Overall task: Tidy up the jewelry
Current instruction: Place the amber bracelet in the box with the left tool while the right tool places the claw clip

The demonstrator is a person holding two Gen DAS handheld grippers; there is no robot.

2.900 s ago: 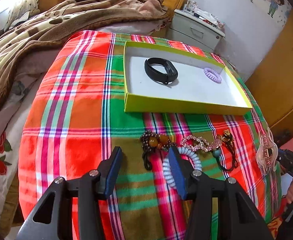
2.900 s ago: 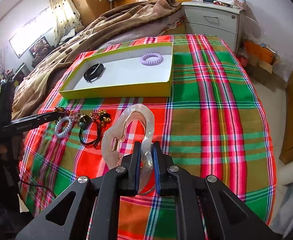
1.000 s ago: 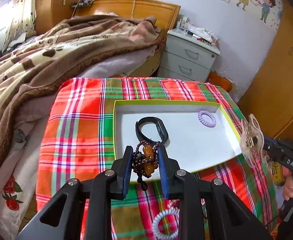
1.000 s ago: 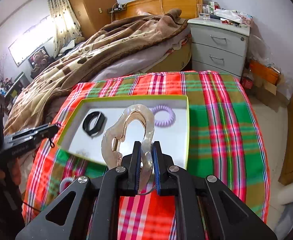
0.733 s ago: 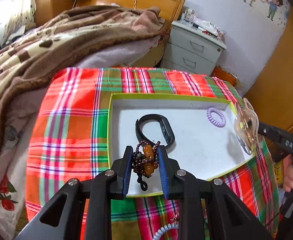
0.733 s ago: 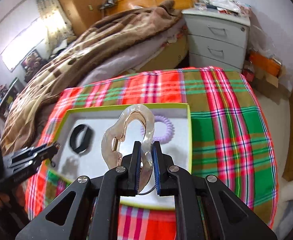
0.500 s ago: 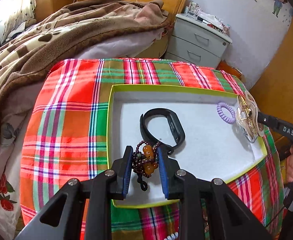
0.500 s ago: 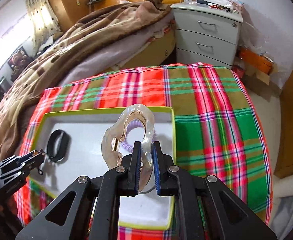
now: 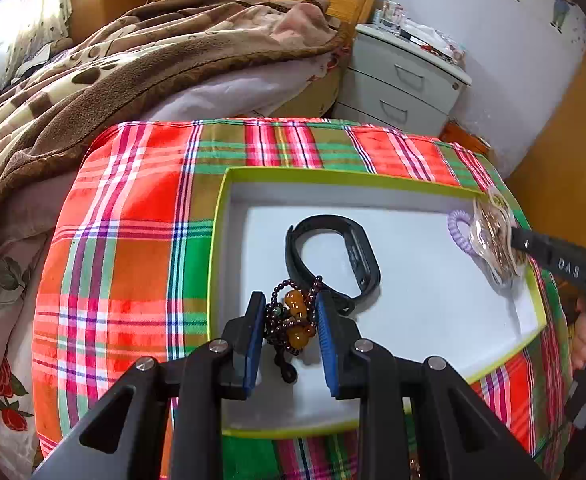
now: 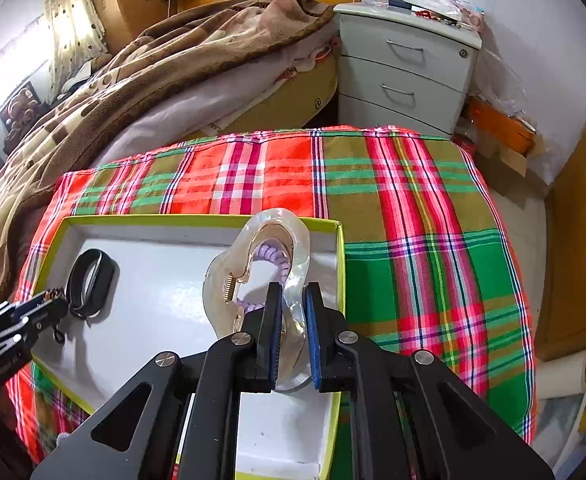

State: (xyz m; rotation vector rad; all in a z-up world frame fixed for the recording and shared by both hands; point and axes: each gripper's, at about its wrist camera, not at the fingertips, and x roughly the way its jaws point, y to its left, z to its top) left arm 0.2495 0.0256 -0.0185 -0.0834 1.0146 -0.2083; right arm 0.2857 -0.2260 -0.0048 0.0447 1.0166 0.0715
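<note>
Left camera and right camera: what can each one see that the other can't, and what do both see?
Only the left camera shows the amber beads of the dark bead bracelet up close in the left claw. Only the right camera shows the orange box beside the grey bedside drawers. Both show the green-rimmed white tray, the black wristband, the purple coil hair tie, and the clear pearly hair clip in the right claw.

The left gripper [image 9: 289, 320], empty over the cloth earlier, now clamps the beaded bracelet [image 9: 293, 318] above the box [image 9: 221, 216] at 6 o'clock. The right gripper [image 10: 293, 316] now carries its hair claw [image 10: 253, 264] over the purple coil tie [image 9: 457, 232] at 3 o'clock.
</note>
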